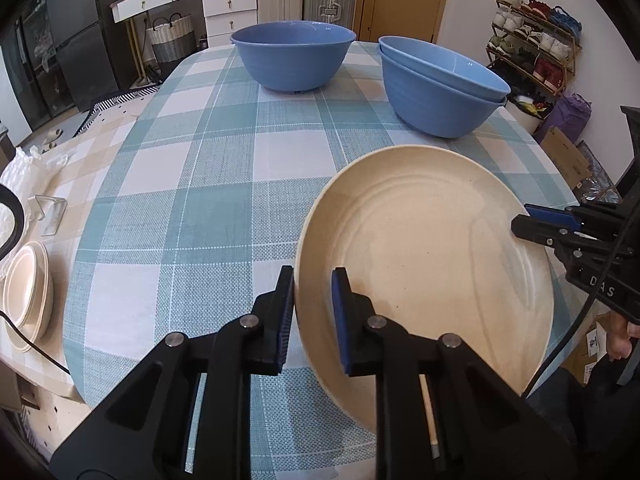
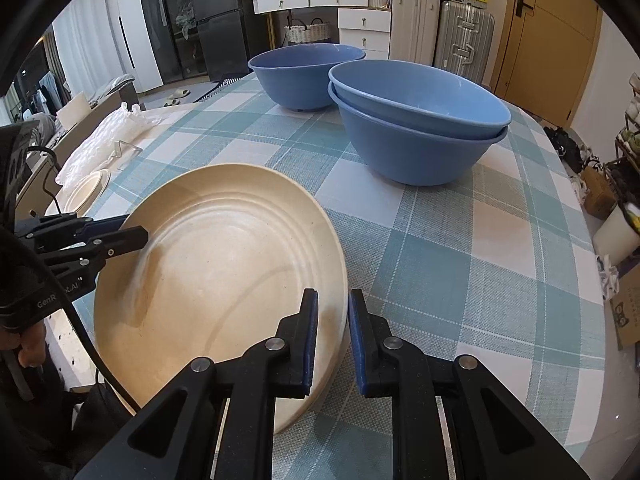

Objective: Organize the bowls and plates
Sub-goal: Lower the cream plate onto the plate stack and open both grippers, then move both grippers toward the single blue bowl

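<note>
Checked tablecloth [image 1: 208,184], blue bowls [image 1: 440,88] at twelve o'clock.
My left tongs [image 1: 314,316] and right tongs [image 2: 334,340] each pinched the cream plate [image 1: 432,264] by opposite rims, nearly closed, low over the cloth.

Cream plate [image 2: 216,276] held at both edges by 2 tools

The right tool [image 2: 333,342] clamps the plate's near-right rim; the left tool [image 2: 136,234] grips its far-left rim. Behind, on the checked tabletop [image 2: 460,264], sit 2 nested blue bowls [image 2: 416,128] and 1 single blue bowl [image 2: 300,76].
</note>
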Motion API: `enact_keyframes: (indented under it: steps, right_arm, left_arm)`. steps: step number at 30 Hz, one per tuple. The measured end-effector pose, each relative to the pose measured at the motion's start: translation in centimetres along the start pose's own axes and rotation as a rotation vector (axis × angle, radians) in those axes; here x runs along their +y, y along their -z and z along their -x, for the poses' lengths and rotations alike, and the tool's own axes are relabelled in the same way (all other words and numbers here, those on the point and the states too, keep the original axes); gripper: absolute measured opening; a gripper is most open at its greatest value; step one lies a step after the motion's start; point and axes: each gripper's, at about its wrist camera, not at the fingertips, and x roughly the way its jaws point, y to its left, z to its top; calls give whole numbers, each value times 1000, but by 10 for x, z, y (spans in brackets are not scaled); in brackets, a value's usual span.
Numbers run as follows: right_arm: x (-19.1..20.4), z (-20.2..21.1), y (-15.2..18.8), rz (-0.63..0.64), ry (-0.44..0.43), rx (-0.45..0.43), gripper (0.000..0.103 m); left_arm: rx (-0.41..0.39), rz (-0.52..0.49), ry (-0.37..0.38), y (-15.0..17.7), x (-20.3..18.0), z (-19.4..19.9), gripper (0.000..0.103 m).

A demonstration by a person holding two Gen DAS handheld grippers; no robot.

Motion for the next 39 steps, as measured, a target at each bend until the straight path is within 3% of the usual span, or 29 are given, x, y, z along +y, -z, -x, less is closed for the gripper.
enact_keyframes:
  steps: [9, 14, 20, 22, 29, 33, 39]
  right_arm:
    - [-5, 1, 2, -26, -13, 6, 17]
    - [-11, 7, 3, -52, -26, -14, 25]
    - [-13, 18, 3, -52, -43, -38, 27]
    - [-15, 22, 3, -57, -45, -51, 37]
    - [-19, 43, 3, -76, -73, -105, 50]
    - [-23, 55, 2, -87, -84, -136, 64]
    - [-27, 66, 3, -94, -92, -164, 76]
  left_arm:
    - [-4, 26, 0, -2, 9, 2, 16]
    - [-19, 42, 3, -3, 14, 11, 16]
    - [-42, 44, 15, -7, 14, 20, 27]
    - [-54, 46, 23, -9, 14, 24, 32]
    - [-87, 25, 25, -16, 4, 40, 55]
    - [-105, 2, 22, -21, -5, 50, 67]
    - [-118, -21, 31, -27, -19, 60, 75]
